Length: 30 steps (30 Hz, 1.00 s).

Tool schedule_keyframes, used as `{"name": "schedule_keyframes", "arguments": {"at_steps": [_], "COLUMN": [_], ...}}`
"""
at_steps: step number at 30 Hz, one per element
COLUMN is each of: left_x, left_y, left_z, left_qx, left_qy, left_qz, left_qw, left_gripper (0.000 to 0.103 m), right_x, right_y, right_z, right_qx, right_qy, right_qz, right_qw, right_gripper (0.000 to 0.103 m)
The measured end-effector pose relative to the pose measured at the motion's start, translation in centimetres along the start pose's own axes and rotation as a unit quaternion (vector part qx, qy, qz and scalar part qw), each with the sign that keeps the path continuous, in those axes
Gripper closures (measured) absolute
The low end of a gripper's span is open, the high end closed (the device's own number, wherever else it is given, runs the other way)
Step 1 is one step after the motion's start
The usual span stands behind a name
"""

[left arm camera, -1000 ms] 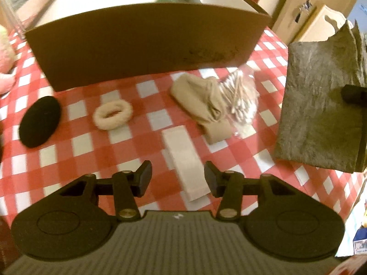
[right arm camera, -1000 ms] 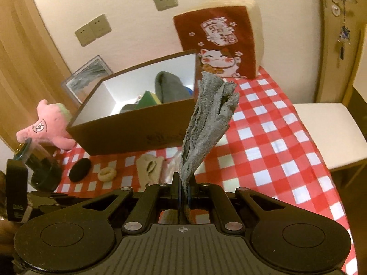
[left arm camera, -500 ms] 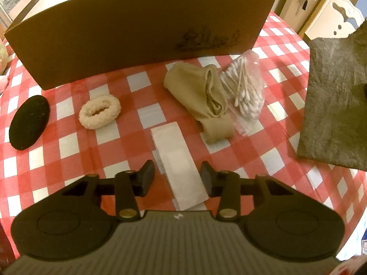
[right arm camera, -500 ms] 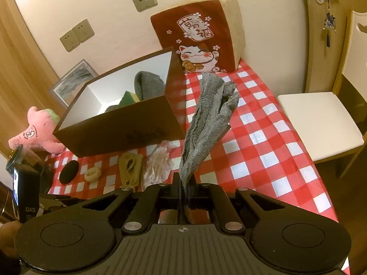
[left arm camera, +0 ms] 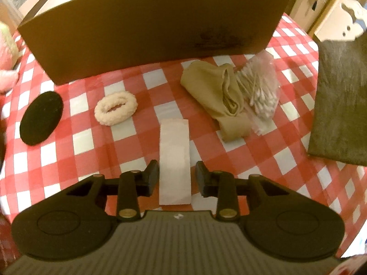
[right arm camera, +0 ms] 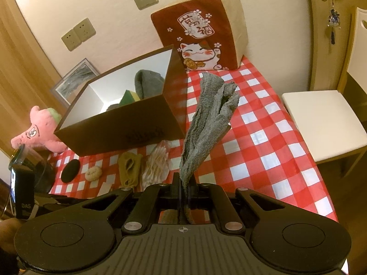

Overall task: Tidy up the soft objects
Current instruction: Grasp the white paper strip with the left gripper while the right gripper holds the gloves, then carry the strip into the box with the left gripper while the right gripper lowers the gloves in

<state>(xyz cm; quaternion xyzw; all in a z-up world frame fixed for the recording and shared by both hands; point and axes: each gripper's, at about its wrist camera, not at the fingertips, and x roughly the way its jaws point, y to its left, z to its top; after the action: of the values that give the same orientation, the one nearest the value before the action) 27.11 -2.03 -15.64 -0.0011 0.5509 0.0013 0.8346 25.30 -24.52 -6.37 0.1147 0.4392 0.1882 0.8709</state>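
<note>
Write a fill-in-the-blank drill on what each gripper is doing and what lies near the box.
1. The right gripper is shut on a grey ____.
2. The left gripper, open, straddles a white ____.
3. The tan sock touches a bag of cotton ____.
4. The scrunchie lies between the sock and a ____ pad.

Missing: towel; strip; swabs; black

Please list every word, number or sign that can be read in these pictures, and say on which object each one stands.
"招福": probably, in the white frame on the red cat cushion; small, so not certain.
"DAS": partly legible, on the black device at the left edge.
Dark print on the cardboard box front: too blurred to read in both views.
</note>
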Motion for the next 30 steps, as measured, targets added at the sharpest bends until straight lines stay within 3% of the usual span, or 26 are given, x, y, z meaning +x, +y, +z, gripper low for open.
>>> {"name": "schedule_keyframes", "arguments": {"at_steps": [3, 9, 30], "left_x": [0.1, -0.4, -7.9], "left_y": [0.1, 0.4, 2.7], "left_z": [0.2, 0.4, 2.7], "left_qx": [-0.006, -0.01, -0.042], "left_qy": [0.001, 0.0, -0.072], "left_qz": [-0.004, 0.0, 0.005], "left_qw": [1.0, 1.0, 0.9965], "left_gripper": [0.079, 0.079, 0.079], "right_x": [0.0, 0.0, -1.5], "right_y": [0.0, -0.1, 1.5], "right_z": [0.0, 0.0, 1.8], "right_qx": [0.0, 0.001, -0.011], "right_qy": [0.0, -0.002, -0.034], "right_qz": [0.0, 0.0, 0.021], "right_qw": [1.0, 1.0, 0.999], "right_gripper": [0.098, 0.098, 0.098]}}
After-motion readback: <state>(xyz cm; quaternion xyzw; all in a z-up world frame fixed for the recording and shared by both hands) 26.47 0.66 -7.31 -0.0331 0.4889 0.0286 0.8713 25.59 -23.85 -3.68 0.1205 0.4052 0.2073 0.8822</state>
